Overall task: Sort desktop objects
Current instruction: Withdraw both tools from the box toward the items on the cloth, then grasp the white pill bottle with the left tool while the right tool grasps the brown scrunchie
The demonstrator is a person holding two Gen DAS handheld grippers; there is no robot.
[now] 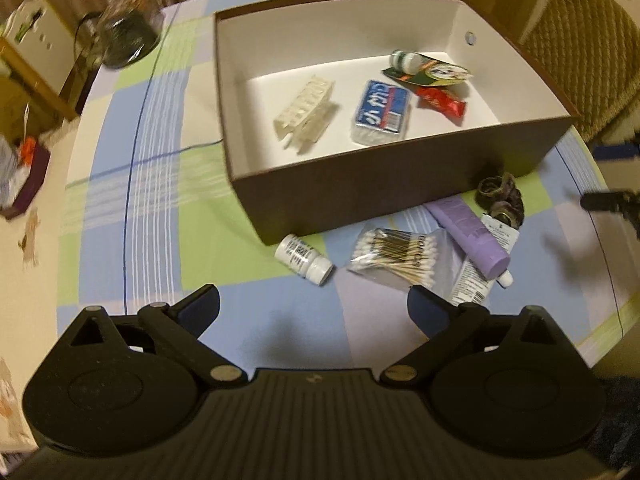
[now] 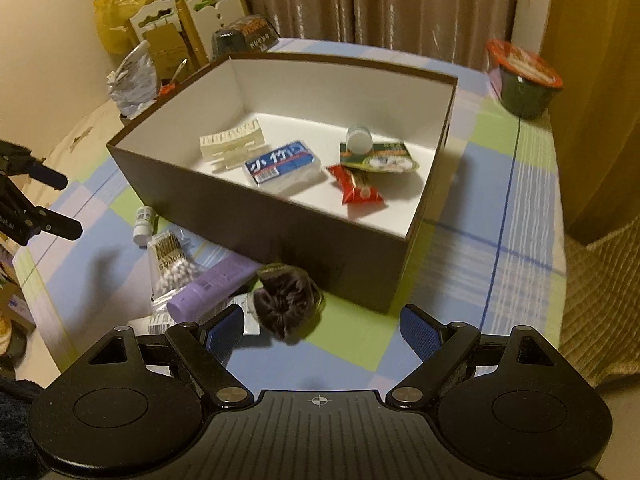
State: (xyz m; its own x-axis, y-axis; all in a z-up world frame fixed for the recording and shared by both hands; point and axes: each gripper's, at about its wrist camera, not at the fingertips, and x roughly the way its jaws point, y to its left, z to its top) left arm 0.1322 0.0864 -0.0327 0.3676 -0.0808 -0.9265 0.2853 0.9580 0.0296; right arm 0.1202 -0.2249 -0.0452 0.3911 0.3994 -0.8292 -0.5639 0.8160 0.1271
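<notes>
Where tissues lie: brown box [image 2: 256, 216]

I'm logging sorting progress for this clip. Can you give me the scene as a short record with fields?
container: brown box, open, white inside
in box: white hair clip, blue packet, red wrapper, small bottle
still on table: white bottle, cotton swabs, purple tube, dark scrunchie
left claw: open, empty
right claw: open, empty
</notes>
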